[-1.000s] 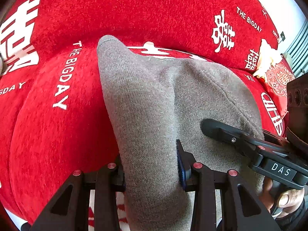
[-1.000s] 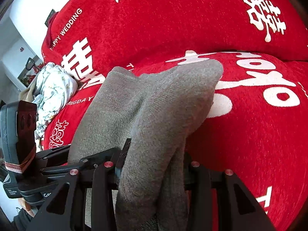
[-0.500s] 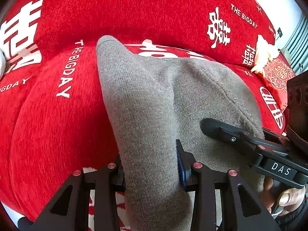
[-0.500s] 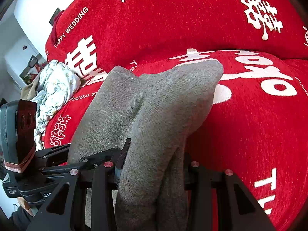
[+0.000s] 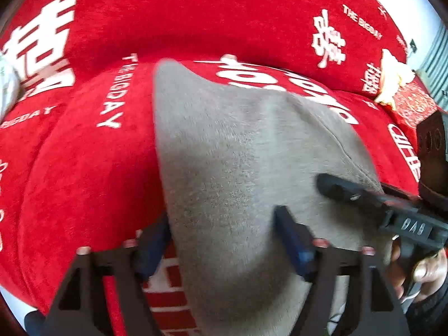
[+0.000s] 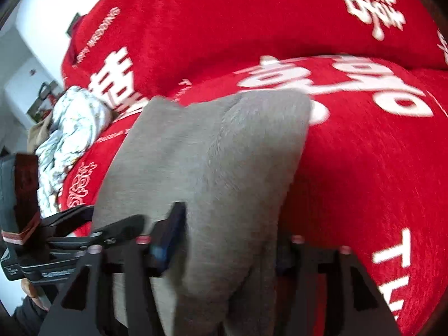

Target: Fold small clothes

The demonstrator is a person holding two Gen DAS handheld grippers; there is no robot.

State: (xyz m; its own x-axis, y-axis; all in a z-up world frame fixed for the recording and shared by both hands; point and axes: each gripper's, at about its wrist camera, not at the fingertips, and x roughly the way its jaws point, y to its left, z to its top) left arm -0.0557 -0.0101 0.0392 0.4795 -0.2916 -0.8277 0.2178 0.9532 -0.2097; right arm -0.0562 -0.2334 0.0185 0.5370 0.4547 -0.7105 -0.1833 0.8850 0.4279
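Note:
A grey knitted garment (image 5: 238, 168) hangs over the red sofa and shows in both wrist views. My left gripper (image 5: 224, 243) has its jaws spread with the cloth's edge lying between them. My right gripper (image 6: 229, 240) also has its jaws apart around the garment (image 6: 218, 162), which droops between them. The right gripper's finger (image 5: 344, 190) shows at the right of the left wrist view, resting on the cloth. Both views are motion-blurred.
A red sofa cover with white lettering (image 5: 84, 154) lies under everything. A crumpled white patterned cloth (image 6: 72, 128) lies at the left. A red and gold cushion (image 5: 414, 106) sits at the far right. A hand (image 5: 425, 271) holds the right gripper's handle.
Both grippers' jaws have spread wider around the grey garment. The cloth has flattened and sagged lower between them, and the views have turned blurred with motion.

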